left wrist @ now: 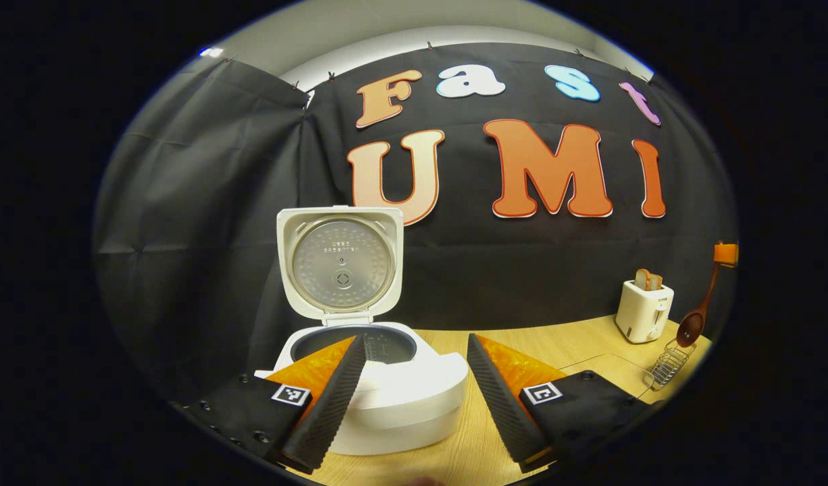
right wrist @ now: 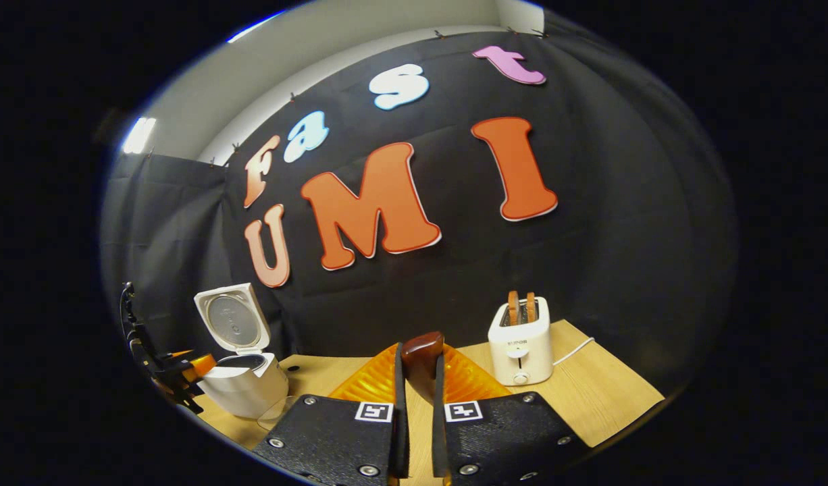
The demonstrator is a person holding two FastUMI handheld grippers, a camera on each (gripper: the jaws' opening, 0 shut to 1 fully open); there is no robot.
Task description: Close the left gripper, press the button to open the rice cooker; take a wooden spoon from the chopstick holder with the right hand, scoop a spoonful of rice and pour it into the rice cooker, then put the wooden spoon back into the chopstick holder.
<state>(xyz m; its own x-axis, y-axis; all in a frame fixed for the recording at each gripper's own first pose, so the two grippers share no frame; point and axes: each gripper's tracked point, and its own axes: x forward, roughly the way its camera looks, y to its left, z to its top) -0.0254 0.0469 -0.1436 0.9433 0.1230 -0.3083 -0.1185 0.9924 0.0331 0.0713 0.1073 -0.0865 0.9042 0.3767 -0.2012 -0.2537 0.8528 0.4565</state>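
**Cooker open, spoon lifted in the right gripper**

One rice cooker [left wrist: 380,378] stands at the near left of the wooden table [left wrist: 556,344], its lid [left wrist: 340,263] swung fully up so the round metal inner plate faces forward. The dark inner pot is exposed below the lid. In the left gripper view the left gripper [left wrist: 414,368] hangs just in front of the cooker with its two fingers spread wide apart, nothing between them; the left finger overlaps the cooker's rim in the picture, though whether it touches cannot be told.

One wooden spoon [left wrist: 697,314] shows at the far right of that view, held up off the table, bowl downward, with the right gripper [left wrist: 725,254] at the top of its handle. Below the spoon sits one wire chopstick holder [left wrist: 669,363], near the table's right edge. Whether the spoon's bowl carries rice cannot be told.

In the right gripper view the right gripper's two fingers are pressed close together, pinching the spoon's dark handle end [right wrist: 422,361] between them.

One white toaster [right wrist: 520,347] stands far right on the table with two slices of toast upright in its slots; a white cord runs from it along the tabletop. The cooker appears at the left of this view, and beside it the other gripper [right wrist: 184,368].
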